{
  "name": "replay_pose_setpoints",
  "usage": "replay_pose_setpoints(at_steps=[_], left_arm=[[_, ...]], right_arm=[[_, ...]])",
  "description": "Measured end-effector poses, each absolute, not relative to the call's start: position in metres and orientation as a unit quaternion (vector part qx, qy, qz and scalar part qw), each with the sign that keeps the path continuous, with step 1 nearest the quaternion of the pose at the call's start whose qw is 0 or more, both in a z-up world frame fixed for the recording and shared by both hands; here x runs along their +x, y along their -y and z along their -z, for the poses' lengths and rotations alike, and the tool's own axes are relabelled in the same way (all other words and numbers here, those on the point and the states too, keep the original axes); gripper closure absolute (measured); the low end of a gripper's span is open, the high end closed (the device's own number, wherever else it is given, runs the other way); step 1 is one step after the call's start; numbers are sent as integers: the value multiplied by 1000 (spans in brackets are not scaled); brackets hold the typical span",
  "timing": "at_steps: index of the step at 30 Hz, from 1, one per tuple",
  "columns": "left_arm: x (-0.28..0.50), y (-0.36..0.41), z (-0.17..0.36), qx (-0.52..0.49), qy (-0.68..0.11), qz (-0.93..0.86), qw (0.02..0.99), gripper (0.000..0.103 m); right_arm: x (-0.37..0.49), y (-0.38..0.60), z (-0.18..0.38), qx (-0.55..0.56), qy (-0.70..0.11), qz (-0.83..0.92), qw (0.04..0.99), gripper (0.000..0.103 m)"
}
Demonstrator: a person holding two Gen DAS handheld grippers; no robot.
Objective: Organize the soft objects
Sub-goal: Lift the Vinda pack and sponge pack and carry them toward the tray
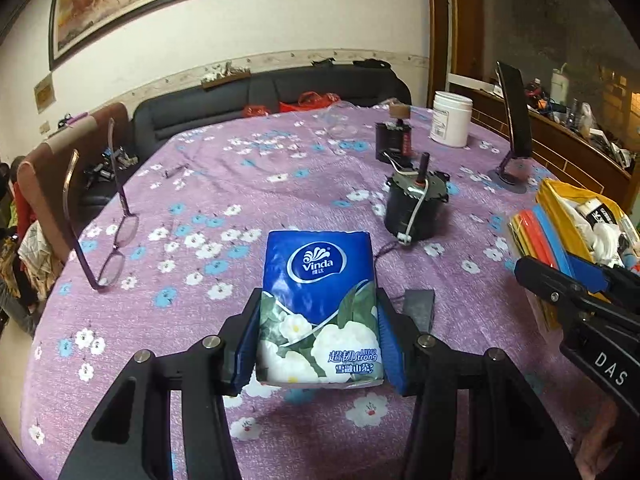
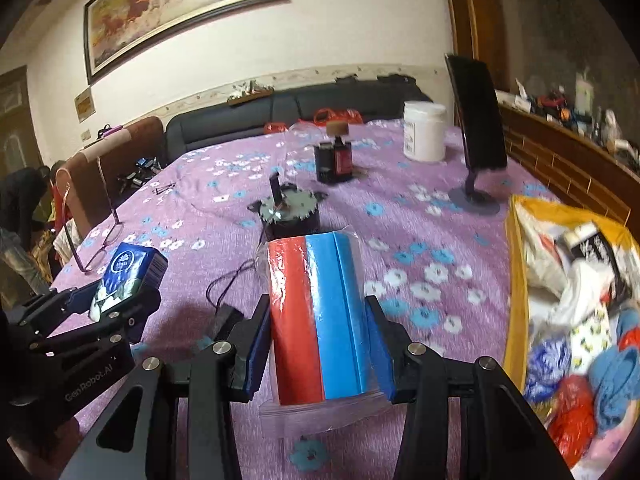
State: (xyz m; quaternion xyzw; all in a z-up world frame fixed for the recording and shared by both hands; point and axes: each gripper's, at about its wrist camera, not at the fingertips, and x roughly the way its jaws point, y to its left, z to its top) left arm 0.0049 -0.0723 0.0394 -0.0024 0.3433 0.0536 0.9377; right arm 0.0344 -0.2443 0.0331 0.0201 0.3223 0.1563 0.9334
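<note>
Soft items (image 2: pixel 588 344) heaped in yellow bag (image 2: pixel 516 280)

Blue tissue pack (image 1: pixel 318 308) and bagged red-blue cloths (image 2: pixel 318 320) — both held above the table.

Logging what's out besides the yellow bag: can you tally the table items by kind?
Soft packs held: 2, tissue pack, sponge pack
Motors: 2
Eyeglasses: 1
White jar: 1
Phone stand: 1
Total: 7
</note>
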Motion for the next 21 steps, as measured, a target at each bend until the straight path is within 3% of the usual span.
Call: replay_pose_setpoints(at_steps=[21], left_arm=[[-23, 130, -63, 20, -344, -26, 939, 52]], right_arm=[[-13, 299, -55, 64, -302, -157, 938, 55]])
